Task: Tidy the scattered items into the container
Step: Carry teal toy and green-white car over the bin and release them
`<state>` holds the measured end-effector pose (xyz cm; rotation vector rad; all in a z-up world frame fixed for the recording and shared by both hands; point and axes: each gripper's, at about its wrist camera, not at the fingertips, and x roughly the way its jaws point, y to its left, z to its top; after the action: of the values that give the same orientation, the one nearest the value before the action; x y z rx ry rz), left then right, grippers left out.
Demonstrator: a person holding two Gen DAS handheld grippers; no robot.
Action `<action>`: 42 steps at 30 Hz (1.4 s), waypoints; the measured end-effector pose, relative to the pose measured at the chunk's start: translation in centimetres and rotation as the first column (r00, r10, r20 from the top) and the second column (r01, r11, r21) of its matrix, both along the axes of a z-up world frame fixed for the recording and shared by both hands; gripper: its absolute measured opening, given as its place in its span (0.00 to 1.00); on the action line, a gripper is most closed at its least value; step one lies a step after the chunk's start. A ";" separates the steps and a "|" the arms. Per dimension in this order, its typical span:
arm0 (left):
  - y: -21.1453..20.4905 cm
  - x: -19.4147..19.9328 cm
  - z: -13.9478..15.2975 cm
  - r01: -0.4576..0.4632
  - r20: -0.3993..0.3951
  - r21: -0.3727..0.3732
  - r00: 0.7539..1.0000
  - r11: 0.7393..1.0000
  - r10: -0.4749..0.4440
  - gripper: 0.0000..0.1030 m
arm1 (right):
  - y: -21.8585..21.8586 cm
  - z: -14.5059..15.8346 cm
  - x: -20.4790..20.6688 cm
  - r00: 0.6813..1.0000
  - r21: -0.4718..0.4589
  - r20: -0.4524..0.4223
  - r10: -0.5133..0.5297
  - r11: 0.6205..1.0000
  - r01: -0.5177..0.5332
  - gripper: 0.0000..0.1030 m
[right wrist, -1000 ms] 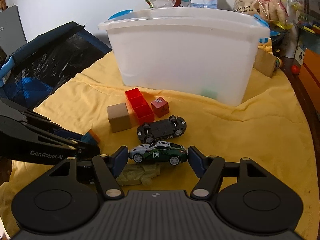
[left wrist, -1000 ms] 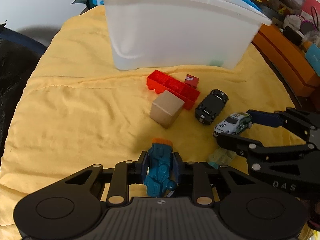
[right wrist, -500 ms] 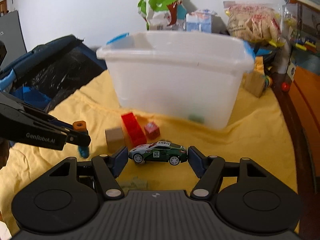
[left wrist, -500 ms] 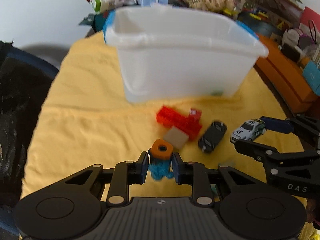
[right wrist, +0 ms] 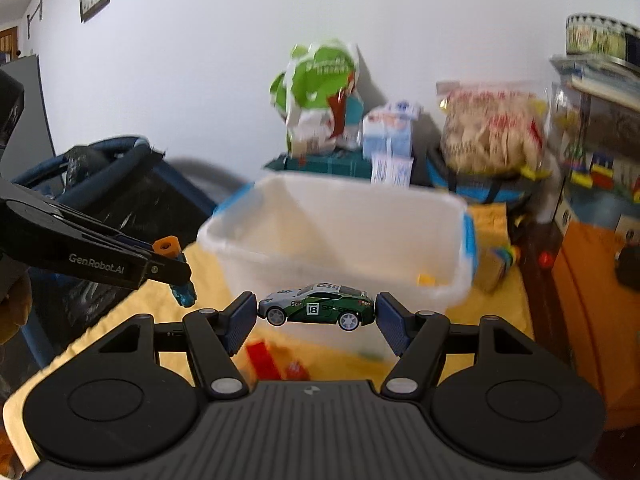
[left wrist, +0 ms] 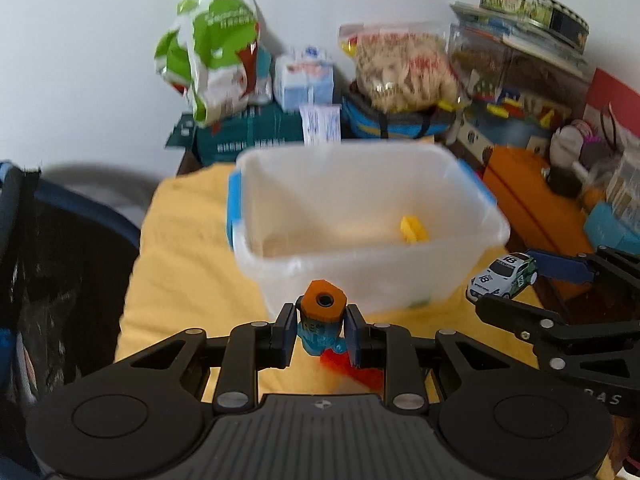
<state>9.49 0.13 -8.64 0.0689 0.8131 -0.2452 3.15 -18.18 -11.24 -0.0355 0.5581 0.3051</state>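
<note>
My left gripper [left wrist: 320,334] is shut on a blue toy with an orange cap [left wrist: 322,320], held in the air just short of the near wall of the white plastic bin [left wrist: 460,280]. My right gripper [right wrist: 316,314] is shut on a green-and-white toy race car [right wrist: 316,310], held lengthwise between the pads in front of the bin [right wrist: 248,256]. The car also shows in the left wrist view [left wrist: 504,274], to the right of the bin. A yellow piece [left wrist: 414,230] lies inside the bin. A red brick [right wrist: 262,360] and a small red cube [right wrist: 296,370] lie on the yellow blanket [left wrist: 180,260] below.
Snack bags [left wrist: 216,52], cartons and boxes stand behind the bin. A dark blue bag [right wrist: 120,200] lies to the left. An orange cabinet [right wrist: 592,320] with clutter stands to the right.
Both grippers have risen from the blanket with their toys and moved toward the bin; its open top is now in view. The blocks and black car have dropped below the frame.
</note>
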 end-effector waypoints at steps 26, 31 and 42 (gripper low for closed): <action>-1.4 10.9 -0.5 0.019 -0.013 0.046 1.000 0.999 -0.019 0.61 | -1.0 -1.6 10.7 0.995 -0.101 -0.062 -0.076 0.992 0.070 0.88; -1.5 11.2 -1.1 0.012 -0.026 0.041 1.000 0.999 -0.011 0.61 | -1.2 -1.8 10.8 0.995 -0.090 -0.069 -0.071 0.994 0.064 0.88; -0.6 7.7 -1.7 0.024 -0.013 0.030 1.000 0.999 -0.023 0.61 | -1.8 -0.2 5.9 1.000 -0.030 -0.003 0.013 0.999 -0.013 0.88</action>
<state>17.21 -0.45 -10.37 0.1051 0.8287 -0.2558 9.00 -19.99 -11.41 -0.0678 0.5658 0.3099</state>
